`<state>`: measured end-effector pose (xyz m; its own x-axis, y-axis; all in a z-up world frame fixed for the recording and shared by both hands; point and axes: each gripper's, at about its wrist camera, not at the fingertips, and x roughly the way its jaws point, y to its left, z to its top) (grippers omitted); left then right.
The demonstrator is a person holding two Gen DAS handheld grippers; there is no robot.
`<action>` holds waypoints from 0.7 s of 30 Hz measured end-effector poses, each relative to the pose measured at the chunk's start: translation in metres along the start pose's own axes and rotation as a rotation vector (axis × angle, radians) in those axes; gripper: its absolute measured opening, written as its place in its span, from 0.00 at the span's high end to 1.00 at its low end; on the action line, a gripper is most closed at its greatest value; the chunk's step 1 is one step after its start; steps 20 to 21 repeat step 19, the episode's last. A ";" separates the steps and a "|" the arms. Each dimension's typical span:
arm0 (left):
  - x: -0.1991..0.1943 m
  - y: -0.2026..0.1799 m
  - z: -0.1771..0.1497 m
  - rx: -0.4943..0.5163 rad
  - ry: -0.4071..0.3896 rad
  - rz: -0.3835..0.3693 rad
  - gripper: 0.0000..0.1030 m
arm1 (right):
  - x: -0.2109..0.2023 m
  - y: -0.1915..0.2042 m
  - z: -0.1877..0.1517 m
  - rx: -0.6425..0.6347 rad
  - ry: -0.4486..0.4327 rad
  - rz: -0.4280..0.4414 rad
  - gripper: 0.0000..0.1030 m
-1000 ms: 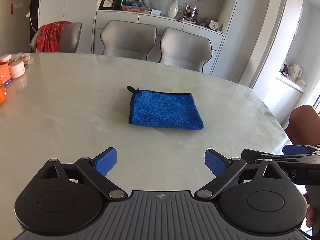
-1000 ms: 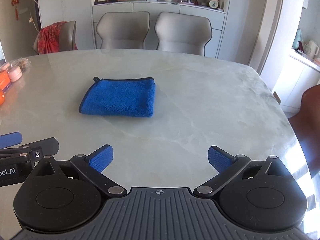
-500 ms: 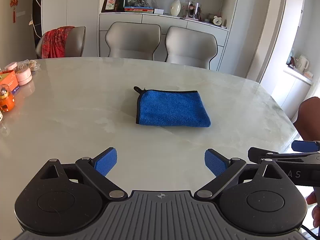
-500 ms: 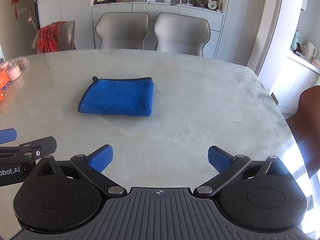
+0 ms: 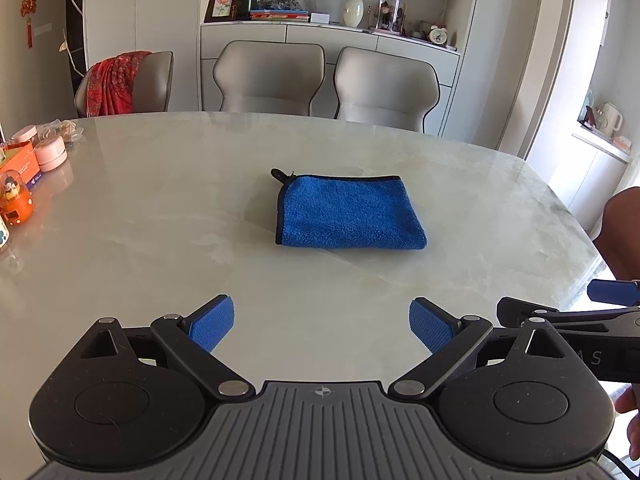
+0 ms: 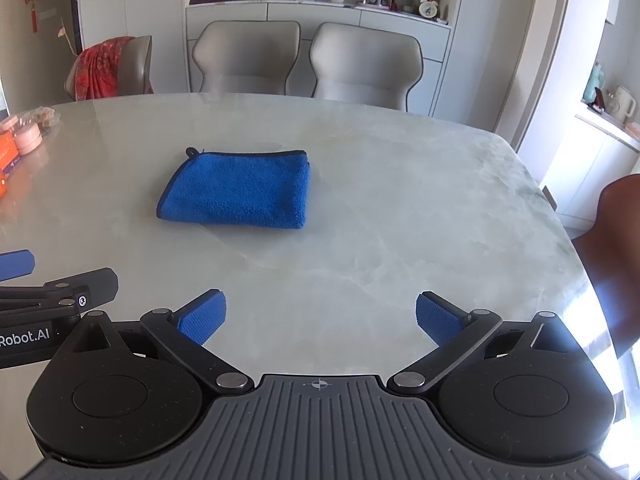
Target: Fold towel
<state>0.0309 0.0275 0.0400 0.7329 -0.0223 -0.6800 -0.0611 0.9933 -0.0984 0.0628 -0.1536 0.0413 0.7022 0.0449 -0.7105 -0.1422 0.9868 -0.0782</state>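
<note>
blue towel folded into a thick rectangle, black trim, hanging loop at far-left corner, flat mid marble table. left gripper and right gripper spread wide, holding nothing, well short of it.

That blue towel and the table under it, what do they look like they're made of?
The blue towel looks like plush microfibre or terry: a fuzzy, matte pile with a dark stitched border and a small hanging loop at one corner. The table looks like polished marble or a marble-look slab: pale with grey-green veining and a glossy surface that mirrors the window light. Real stone or imitation cannot be told.
</note>
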 end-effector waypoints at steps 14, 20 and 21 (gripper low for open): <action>-0.001 0.001 0.000 0.006 0.012 0.025 0.06 | 0.002 -0.005 0.000 -0.006 0.009 0.011 0.01; -0.002 0.001 -0.001 0.017 0.004 0.034 0.06 | 0.002 -0.005 0.000 -0.011 0.012 0.014 0.01; -0.002 0.001 -0.001 0.017 0.004 0.034 0.06 | 0.002 -0.005 0.000 -0.011 0.012 0.014 0.01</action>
